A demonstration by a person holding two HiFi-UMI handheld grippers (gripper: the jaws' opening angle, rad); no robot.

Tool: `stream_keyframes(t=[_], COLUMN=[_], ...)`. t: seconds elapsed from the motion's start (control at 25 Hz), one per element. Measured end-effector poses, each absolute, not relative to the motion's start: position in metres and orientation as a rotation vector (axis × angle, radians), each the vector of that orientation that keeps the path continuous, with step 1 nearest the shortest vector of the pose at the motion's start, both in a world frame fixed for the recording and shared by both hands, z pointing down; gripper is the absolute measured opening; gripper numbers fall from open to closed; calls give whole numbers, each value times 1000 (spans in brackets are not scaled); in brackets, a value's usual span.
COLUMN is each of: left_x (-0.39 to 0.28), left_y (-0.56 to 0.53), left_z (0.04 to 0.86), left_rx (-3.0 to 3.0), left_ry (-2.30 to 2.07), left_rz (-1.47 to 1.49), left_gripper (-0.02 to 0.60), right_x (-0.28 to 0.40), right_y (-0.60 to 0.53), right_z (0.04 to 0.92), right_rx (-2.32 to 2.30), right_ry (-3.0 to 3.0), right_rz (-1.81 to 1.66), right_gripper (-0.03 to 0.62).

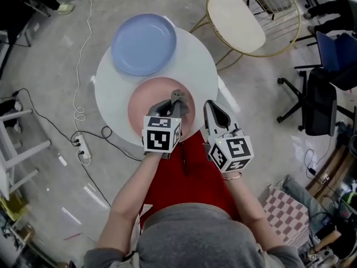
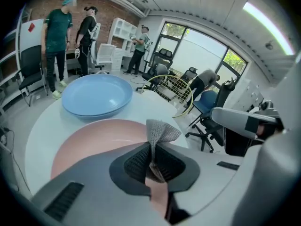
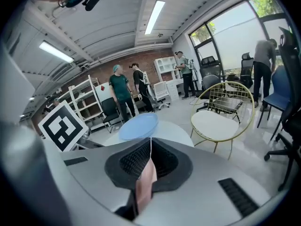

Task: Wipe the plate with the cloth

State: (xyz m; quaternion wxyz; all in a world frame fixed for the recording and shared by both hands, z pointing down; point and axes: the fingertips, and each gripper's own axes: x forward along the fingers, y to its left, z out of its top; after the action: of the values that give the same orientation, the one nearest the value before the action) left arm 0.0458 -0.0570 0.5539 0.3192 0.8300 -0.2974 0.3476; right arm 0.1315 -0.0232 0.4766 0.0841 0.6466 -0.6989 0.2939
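Since the left tool [image 2: 153, 150] is clenched on only a narrow fold of the grey cloth [image 2: 161, 130], held over the right part of the pink plate [image 1: 140, 102], a firm rub could tug the fabric free. The right tool [image 3: 149, 147], jaws pressed together on nothing, hangs just right of the pink plate and steadies nothing. The pink plate could therefore skid off the desk [image 1: 195, 60] edge beside it, or into the blue plate [image 1: 143, 43] beyond it.
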Motion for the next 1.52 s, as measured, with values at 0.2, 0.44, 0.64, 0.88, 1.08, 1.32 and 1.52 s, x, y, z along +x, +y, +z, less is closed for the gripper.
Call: stream_keyframes(t=[0.2, 0.44, 0.64, 0.88, 1.08, 1.32, 1.52], left_x=[76, 80, 50, 2, -31, -64, -85], left_y=[-43, -40, -53, -65, -70, -70, -67], left_z=[571, 600, 604, 610, 606, 604, 597], left_rx=[2184, 2128, 2084, 1995, 1921, 1843, 1820], left_ry=[-680, -687, -761, -881, -987, -1084, -1150], left_rz=[988, 1083, 1098, 1058, 1031, 1012, 1006], left_gripper=[34, 35, 35, 35, 35, 35, 34], right_x=[152, 154, 135, 102, 76, 52, 37], right_y=[-5, -3, -15, -38, -51, -64, -67], right_z=[482, 486, 488, 487, 486, 485, 486], right_rx=[2008, 1990, 1916, 1780, 1646, 1533, 1470], right_ry=[-2017, -2023, -2063, -2154, -2231, -2291, -2309], right_rz=[909, 923, 912, 885, 869, 854, 844], right_gripper=[29, 29, 29, 29, 29, 29, 29])
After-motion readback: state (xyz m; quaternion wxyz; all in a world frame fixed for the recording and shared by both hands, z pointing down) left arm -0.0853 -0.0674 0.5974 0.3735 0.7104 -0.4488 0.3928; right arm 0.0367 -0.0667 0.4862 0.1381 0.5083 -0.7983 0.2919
